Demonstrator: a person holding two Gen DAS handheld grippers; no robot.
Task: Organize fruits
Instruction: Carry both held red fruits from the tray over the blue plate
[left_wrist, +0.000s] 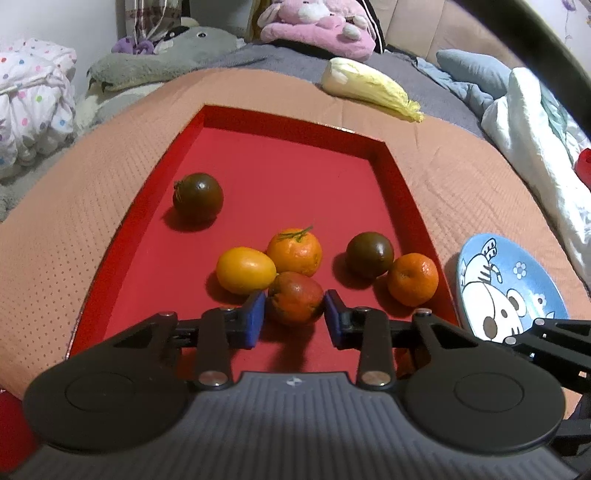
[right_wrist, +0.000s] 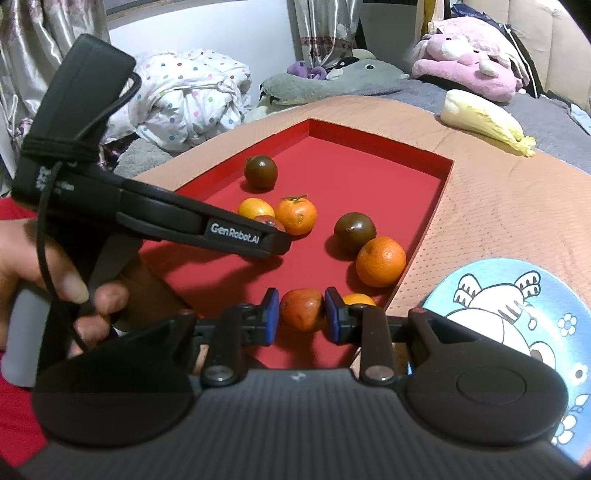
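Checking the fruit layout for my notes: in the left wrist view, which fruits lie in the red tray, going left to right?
Dark tomato → yellow fruit → stemmed orange → second dark tomato → orange by the right wall. The reddish fruit between the left gripper fingers overlaps the middle ones.

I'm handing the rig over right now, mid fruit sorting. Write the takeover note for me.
Left hand-held gripper: shut on a reddish fruit in the red tray.
Right hand-held gripper: shut on a second reddish fruit at the tray's near edge.
Loose in tray: dark tomatoes, mandarins, a yellow fruit.
Done: no fruit visible on the blue plate.
Left: lift both out, sort the rest.
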